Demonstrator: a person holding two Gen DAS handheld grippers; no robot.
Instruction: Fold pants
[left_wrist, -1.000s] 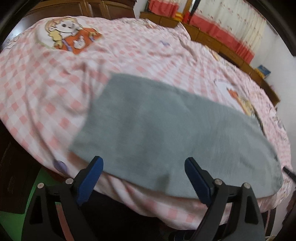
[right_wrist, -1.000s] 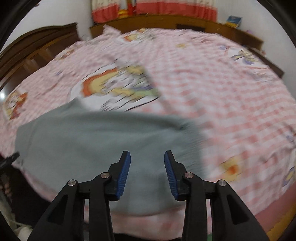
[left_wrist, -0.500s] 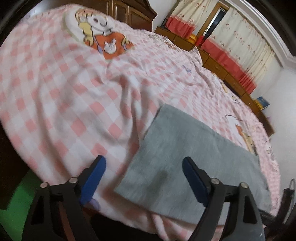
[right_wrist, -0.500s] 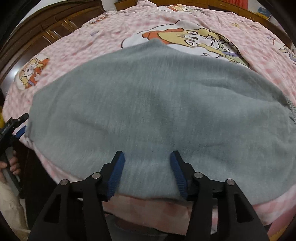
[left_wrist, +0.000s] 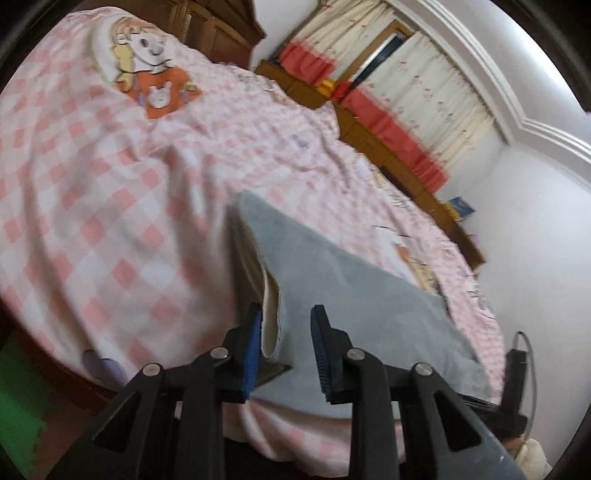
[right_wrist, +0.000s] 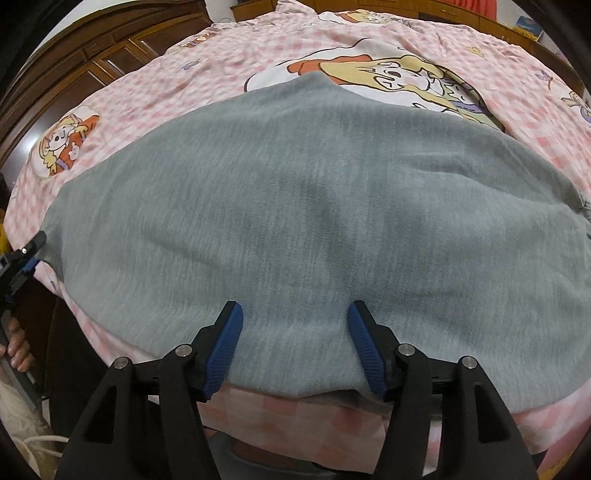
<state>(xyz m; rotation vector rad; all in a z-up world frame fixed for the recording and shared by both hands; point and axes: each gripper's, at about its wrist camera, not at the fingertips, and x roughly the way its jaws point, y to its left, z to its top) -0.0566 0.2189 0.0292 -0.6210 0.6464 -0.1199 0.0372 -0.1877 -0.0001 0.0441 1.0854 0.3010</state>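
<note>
grey pants (right_wrist: 295, 206), pink checked bedsheet (right_wrist: 535, 96), no legible writing

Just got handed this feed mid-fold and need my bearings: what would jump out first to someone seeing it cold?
The grey pants spread flat along the near edge of the bed, over a pink checked bedsheet printed with cartoon figures. The left gripper has its fingers around the pants' lifted end, cream lining showing, not visibly clamped. The right gripper hangs open at the pants' near edge.
</note>
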